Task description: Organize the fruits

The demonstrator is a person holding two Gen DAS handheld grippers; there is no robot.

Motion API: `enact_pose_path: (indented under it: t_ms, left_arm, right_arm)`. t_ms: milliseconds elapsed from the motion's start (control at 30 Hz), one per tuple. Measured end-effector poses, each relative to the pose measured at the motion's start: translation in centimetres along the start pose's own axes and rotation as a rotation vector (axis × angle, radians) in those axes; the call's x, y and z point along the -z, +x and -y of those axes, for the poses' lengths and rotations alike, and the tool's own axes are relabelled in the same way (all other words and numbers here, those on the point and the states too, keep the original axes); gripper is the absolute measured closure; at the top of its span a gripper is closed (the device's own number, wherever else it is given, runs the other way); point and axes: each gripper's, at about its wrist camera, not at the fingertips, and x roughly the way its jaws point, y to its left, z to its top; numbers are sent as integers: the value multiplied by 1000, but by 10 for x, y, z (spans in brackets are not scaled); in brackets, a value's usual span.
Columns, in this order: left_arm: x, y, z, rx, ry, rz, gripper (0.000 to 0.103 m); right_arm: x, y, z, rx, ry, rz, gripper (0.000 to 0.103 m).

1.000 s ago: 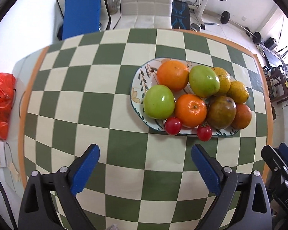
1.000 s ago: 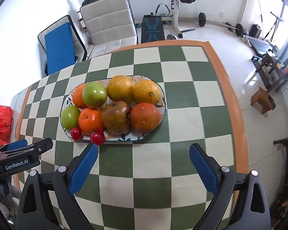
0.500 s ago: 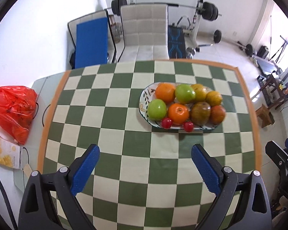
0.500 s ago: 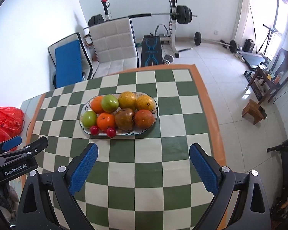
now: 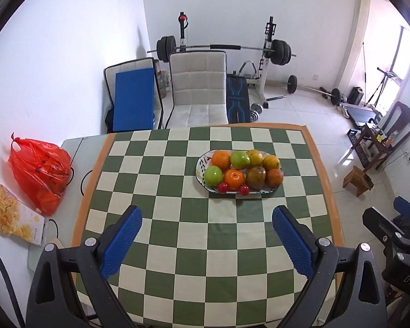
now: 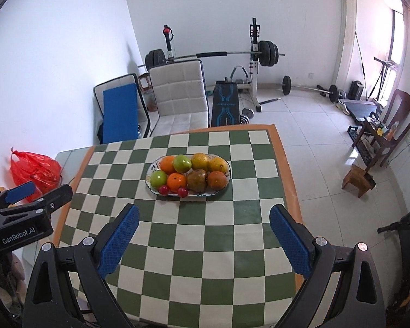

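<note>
An oval patterned plate (image 5: 200,167) (image 6: 149,171) sits on the green-and-cream checkered table (image 5: 177,218) (image 6: 205,232), piled with oranges, two green apples (image 5: 213,176) (image 6: 158,178), a brownish fruit (image 5: 255,177) and two small red tomatoes (image 5: 223,187) (image 6: 164,190) at its near rim. My left gripper (image 5: 207,235) hangs open well back from the plate, high over the near part of the table, nothing between its fingers. My right gripper (image 6: 204,233) is also open and empty, at a similar distance. The left gripper's body (image 6: 22,216) shows at the left of the right wrist view.
A red plastic bag (image 5: 38,169) (image 6: 35,170) and a snack box (image 5: 11,216) lie on the side surface left of the table. A white chair (image 5: 198,90) stands at the far edge, with a blue mat, weight bench and barbell behind. A small wooden stool (image 5: 358,180) is on the floor at right.
Both grippers have pulled back and upward away from the plate, which now looks much smaller and farther. Both have stayed open and empty; the fruit has not moved.
</note>
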Motion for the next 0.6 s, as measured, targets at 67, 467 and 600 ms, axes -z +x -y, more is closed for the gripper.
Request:
enact_pose_path:
  t_ms: [67,467,600]
  left_arm:
    - [4,-14,1,16,0,6,5]
    - [25,-55,3,38,-4,23,5]
    - [29,-62,3,37,-10,27,5]
  right_arm:
    - [2,-17,-3,-6,-1,15,4]
    - [15,-84,-14,-21,-7,70,4]
    - [17,-90,-11,-31,7,70,4]
